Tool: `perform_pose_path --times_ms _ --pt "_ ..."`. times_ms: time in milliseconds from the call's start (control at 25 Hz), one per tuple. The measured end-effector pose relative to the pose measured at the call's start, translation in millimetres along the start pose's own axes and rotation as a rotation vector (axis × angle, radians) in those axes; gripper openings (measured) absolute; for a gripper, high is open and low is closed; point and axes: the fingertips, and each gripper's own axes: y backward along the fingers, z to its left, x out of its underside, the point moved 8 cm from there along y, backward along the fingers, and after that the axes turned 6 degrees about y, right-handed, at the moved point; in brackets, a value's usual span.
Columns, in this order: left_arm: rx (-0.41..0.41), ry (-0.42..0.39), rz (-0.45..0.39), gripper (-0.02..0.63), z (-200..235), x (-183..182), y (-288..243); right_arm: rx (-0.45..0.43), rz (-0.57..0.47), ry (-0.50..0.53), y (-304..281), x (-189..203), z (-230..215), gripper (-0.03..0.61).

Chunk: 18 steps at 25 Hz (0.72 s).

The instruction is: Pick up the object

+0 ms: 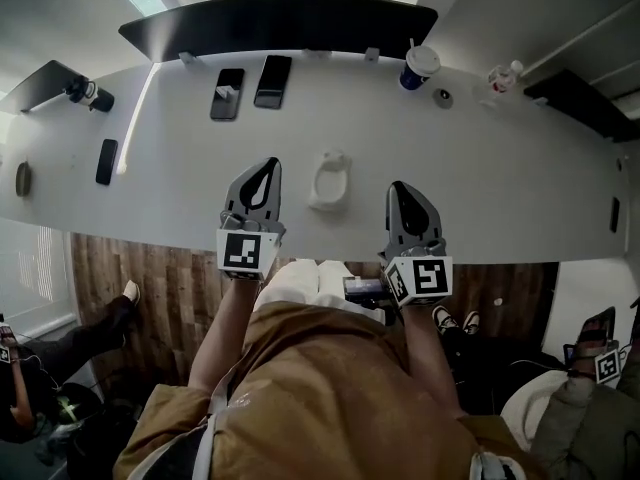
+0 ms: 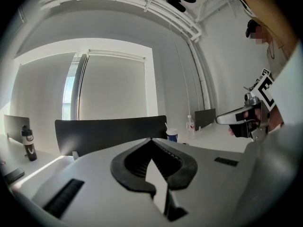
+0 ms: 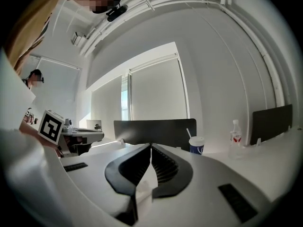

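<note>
At the lower centre of the head view, the left tool (image 1: 268, 165) and right tool (image 1: 400, 189) reach over the worktop's (image 1: 500, 198) near edge. Each has its jaws pressed together on nothing. Between them, at frame centre, the white object (image 1: 328, 180) lies on the worktop, touching neither tool and a little closer to the left one. It looks small, light and stiff, probably smooth plastic with a ring-shaped top. A pinch across its rim or side wall seems the surest hold. Farther off, toward the upper frame, lie phones (image 1: 227, 94) and a cup (image 1: 417, 66).
</note>
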Motion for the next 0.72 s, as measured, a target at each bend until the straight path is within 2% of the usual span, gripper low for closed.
perform_pose_path --times_ms 160,440,600,720 --pt "0.034 -0.023 0.076 0.006 -0.8 16.0 -8.8 -0.002 -0.005 0.024 -4.9 3.8 2.5 0.011" --pt "0.106 0.012 0.215 0.006 8.3 50.6 -28.4 -0.021 0.043 0.033 -18.4 15.0 3.0 0.011" --pt "0.169 0.114 0.314 0.006 11.9 71.7 -40.3 -0.052 0.049 0.074 -24.6 27.0 1.7 0.011" --pt "0.223 0.203 0.396 0.006 13.5 88.0 -48.5 -0.055 0.069 0.067 -26.1 38.3 1.0 0.011"
